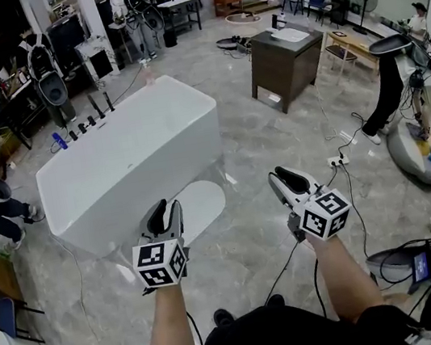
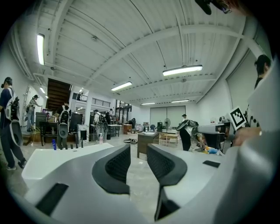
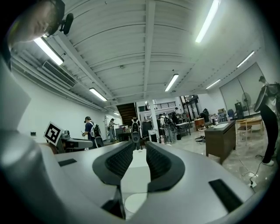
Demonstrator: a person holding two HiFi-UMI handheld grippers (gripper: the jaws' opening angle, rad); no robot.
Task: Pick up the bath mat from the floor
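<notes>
Down on the floor, the head view shows the bath mat flat, just beside the bathtub. Left gripper view: left tool narrowly apart, empty. Right gripper view: right tool likewise. Best to tilt both down and pinch the mat's near edge.

The bath mat seems partly hidden behind the left tongs.
</notes>
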